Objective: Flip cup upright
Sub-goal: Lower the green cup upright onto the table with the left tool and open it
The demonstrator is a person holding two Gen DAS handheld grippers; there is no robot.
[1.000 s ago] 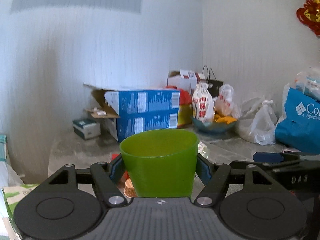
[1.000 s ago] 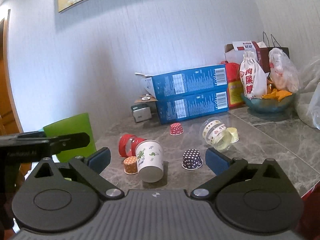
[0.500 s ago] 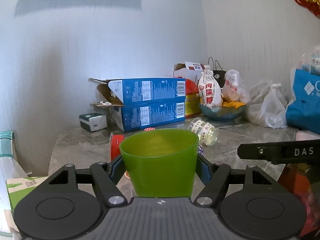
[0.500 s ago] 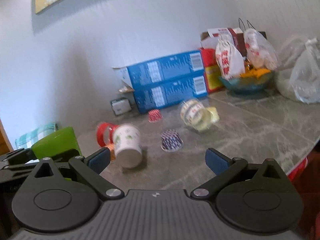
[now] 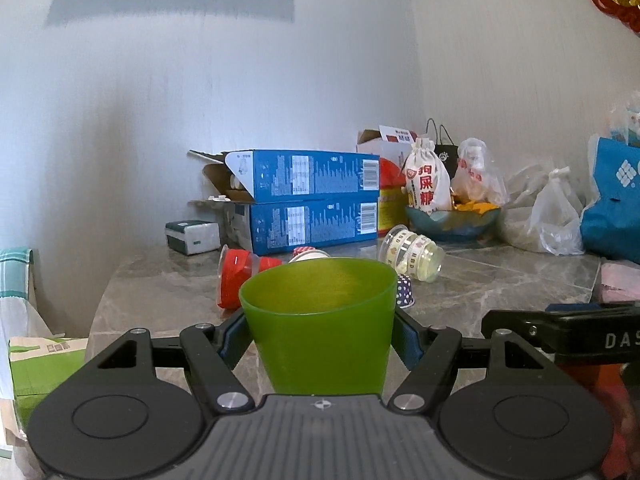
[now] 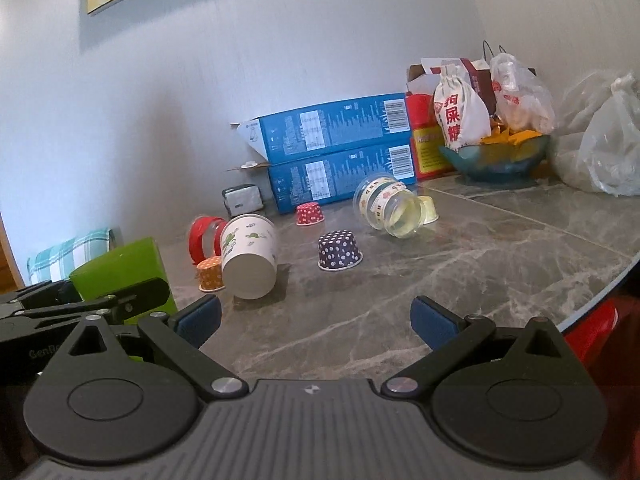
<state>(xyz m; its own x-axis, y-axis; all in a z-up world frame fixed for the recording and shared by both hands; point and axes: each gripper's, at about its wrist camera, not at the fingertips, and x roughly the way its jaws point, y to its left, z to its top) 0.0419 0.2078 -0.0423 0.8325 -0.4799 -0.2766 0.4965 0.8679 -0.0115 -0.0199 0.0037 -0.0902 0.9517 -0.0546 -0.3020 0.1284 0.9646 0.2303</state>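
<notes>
My left gripper [image 5: 320, 340] is shut on a green plastic cup [image 5: 320, 320], held upright with its mouth up, above the near left part of the marble table [image 5: 500, 284]. The cup also shows in the right wrist view [image 6: 124, 268], at the left, with the left gripper's body in front of it. My right gripper [image 6: 316, 316] is open and empty, low over the table's front. A white paper cup with green prints [image 6: 250, 256] lies on its side just ahead of it.
A red cup [image 6: 204, 238] and a clear banded cup [image 6: 386, 206] lie on their sides. Small dotted paper cups, dark blue [image 6: 339, 250], red [image 6: 309, 213] and orange [image 6: 210, 276], sit nearby. Blue boxes [image 6: 336, 160], a bowl [image 6: 496, 160] and bags stand at the back.
The left gripper has lifted with the green cup, so more of the table shows behind it. The right gripper has swung and dropped lower toward the table front.
</notes>
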